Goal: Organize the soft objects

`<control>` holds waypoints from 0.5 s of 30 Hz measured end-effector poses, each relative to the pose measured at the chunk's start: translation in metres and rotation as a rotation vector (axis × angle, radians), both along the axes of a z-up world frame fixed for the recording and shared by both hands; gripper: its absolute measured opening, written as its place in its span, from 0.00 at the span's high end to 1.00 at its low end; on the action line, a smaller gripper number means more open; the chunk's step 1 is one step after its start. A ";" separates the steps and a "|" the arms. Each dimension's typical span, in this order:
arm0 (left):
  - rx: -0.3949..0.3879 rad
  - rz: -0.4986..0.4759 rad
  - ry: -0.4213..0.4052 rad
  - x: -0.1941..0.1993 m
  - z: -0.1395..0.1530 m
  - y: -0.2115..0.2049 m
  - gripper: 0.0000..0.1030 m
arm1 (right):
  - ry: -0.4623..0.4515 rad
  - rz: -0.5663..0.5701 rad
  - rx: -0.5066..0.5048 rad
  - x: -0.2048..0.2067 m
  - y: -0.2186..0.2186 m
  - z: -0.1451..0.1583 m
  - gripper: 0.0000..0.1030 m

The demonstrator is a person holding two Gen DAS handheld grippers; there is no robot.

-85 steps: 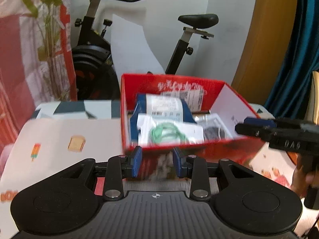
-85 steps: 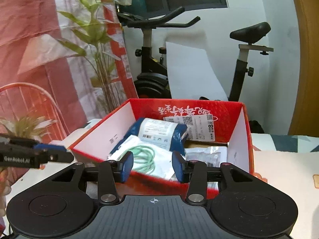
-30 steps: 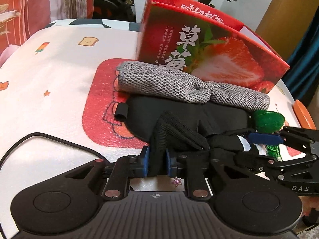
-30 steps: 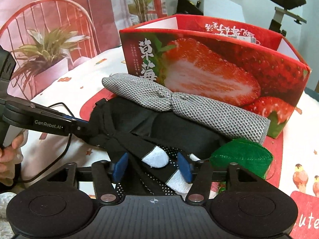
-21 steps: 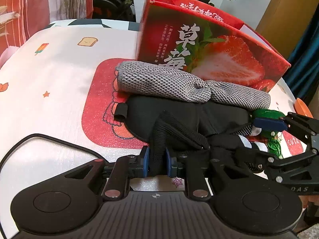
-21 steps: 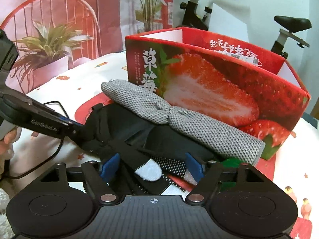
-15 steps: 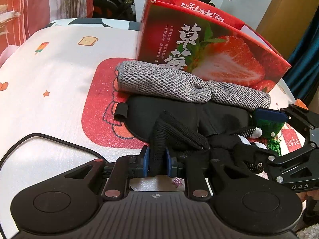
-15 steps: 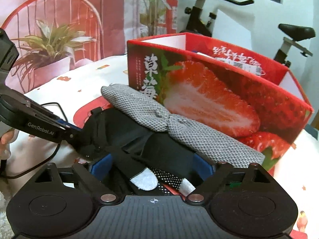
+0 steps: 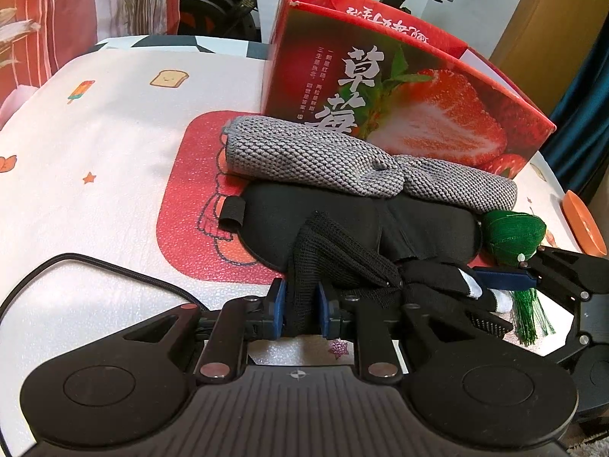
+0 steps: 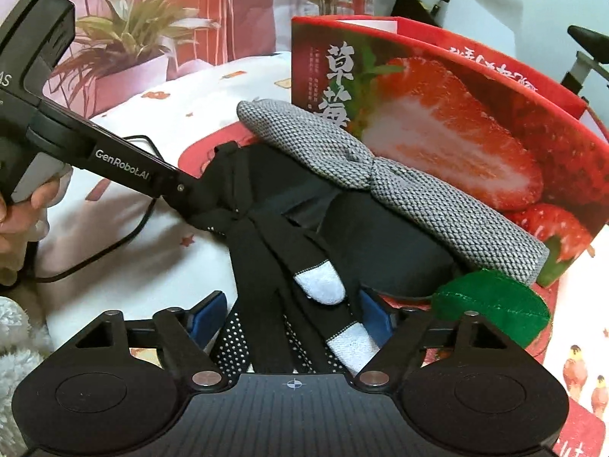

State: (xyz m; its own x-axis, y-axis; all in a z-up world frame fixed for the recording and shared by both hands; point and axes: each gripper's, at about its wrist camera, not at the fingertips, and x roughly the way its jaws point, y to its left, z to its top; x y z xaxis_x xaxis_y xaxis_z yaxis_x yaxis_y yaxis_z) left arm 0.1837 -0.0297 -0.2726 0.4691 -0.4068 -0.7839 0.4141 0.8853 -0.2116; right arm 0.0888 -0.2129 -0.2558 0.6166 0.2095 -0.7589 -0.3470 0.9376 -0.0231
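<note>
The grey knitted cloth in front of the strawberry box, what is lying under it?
Under the grey knitted cloth lies a black eye mask, its far edge covered. The red mat shows beneath; anything else under it is hidden.

Exercise bike (image 9: pixel 228 0), potted plant (image 10: pixel 125 38), cable (image 9: pixel 114 270)

Both cameras sit low over the table (image 9: pixel 95 152), tilted down and close. The left looks from the glove's (image 9: pixel 342 262) cuff end, the right from its fingertips; both see the box (image 10: pixel 456 114).
</note>
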 end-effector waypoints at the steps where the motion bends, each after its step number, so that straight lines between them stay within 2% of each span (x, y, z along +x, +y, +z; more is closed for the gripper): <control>1: -0.001 0.001 0.000 0.000 0.000 0.000 0.80 | 0.001 -0.009 0.003 0.000 -0.002 0.000 0.35; 3: 0.001 0.001 0.000 0.000 0.000 0.000 0.80 | 0.000 -0.036 0.007 0.000 -0.006 0.001 0.44; 8: -0.005 0.002 -0.001 0.000 0.000 0.001 0.80 | 0.005 -0.059 0.001 -0.001 -0.012 0.000 0.46; 11: -0.005 0.000 0.001 0.001 0.000 0.001 0.79 | -0.003 -0.084 0.023 -0.002 -0.017 0.001 0.55; 15: -0.003 -0.002 0.001 0.001 0.000 0.001 0.79 | -0.003 -0.091 0.045 -0.003 -0.021 0.002 0.61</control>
